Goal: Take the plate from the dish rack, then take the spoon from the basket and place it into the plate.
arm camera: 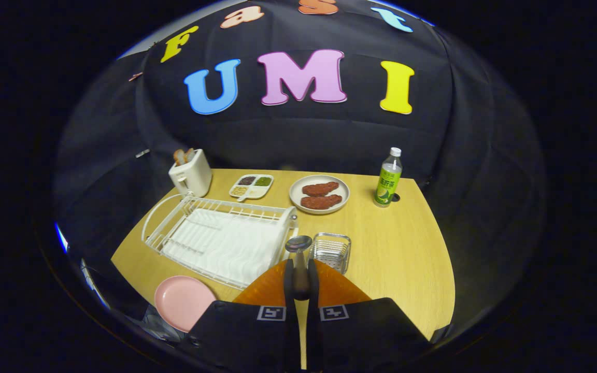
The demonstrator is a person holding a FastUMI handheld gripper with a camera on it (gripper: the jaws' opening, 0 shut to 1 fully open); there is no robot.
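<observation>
holding the spoon (299, 259) right now — my gripper (300, 269) has its two fingers pressed in on the handle, one from each side, and the shiny bowl of the spoon sticks up just past my fingertips, handle running back down between them. i am up above the near part of the wooden table (397, 248), looking down and forward across it. just beyond the spoon's bowl, a touch to the right, sits the small wire basket (332, 252) on the tabletop. to the left of my fingers lies the white dish rack (221, 235), its wire frame around a ribbed white tray, stretching away toward the far left corner. the pink plate (182, 302) lies flat on the table near the front edge, left of my fingers and just in front of the rack's near corner — out of the rack, apart from the spoon. farther back i can see a white toaster (191, 172) with bread poking out of the top, next to it a white divided tray (251, 186) with small portions in its compartments, then a pale round dish (320, 194) carrying two reddish-brown pieces, and off to the far right a green-labelled bottle (388, 178) with a white cap, standing upright.
</observation>
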